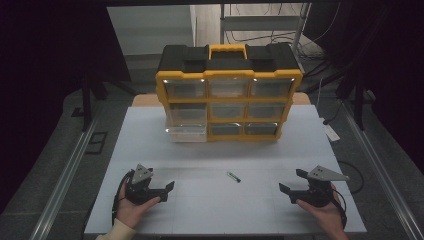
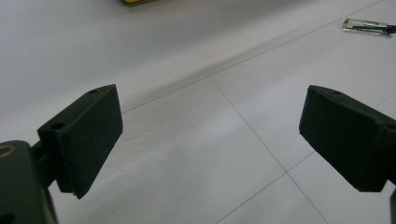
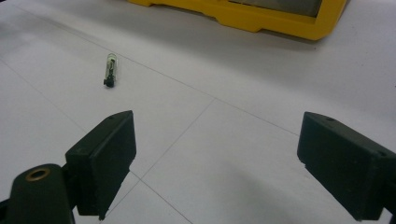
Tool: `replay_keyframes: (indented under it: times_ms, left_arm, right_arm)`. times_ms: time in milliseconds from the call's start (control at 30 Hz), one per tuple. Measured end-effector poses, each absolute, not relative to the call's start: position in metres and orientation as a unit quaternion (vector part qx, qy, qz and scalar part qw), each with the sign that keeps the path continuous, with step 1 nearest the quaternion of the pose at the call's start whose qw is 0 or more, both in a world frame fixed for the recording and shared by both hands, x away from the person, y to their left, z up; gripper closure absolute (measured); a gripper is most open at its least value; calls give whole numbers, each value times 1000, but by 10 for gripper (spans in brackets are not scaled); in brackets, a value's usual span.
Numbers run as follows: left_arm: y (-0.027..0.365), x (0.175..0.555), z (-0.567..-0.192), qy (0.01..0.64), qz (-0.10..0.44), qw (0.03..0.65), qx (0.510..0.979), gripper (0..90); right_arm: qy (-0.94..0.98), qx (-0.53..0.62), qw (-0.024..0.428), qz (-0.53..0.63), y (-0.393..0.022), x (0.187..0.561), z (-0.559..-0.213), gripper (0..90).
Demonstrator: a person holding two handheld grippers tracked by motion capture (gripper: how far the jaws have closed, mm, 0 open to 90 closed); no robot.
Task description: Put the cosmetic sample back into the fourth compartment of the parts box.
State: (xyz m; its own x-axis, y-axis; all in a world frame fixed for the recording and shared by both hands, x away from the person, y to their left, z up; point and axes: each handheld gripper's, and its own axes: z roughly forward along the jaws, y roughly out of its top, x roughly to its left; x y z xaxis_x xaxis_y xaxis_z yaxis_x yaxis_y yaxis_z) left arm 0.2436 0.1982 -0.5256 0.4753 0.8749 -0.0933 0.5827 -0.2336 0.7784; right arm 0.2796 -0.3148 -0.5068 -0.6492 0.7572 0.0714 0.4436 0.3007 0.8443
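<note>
The organiser box [image 1: 229,95] has a yellow frame, a black top with a yellow handle [image 1: 227,49], and 9 clear drawers with a greyish look, one of which, the bottom left drawer [image 1: 186,132], shows whitish. The table [image 1: 225,210] is white, crossed by thin grey lines in a grid, and on it lies a small vial [image 1: 233,176] of clear greenish glass with a black cap. Both the left gripper [image 1: 161,191] and the right gripper [image 1: 292,184] are black, each topped by a grey plate.
</note>
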Motion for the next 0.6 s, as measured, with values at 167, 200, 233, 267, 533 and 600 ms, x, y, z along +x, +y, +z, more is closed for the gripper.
replay_keyframes:
  times_ms: [167,200,233,267,533,600]
  left_arm:
    - [195,244,-523,472,192,393,765,68]
    - [195,245,-523,473,194,395,763,68]
    - [196,246,-523,475,194,394,762,69]
    - [196,246,-524,475,194,394,762,70]
    - [197,243,-525,476,188,390,765,73]
    - [197,241,-525,475,190,389,766,73]
  right_arm:
    - [791,377,173,450,-317,279,-507,130]
    - [791,377,171,450,-317,280,-508,132]
    - [792,377,170,449,-317,281,-509,134]
    - [794,376,169,448,-316,283,-510,136]
    - [804,368,167,437,-307,283,-511,139]
    - [804,366,168,438,-306,283,-510,140]
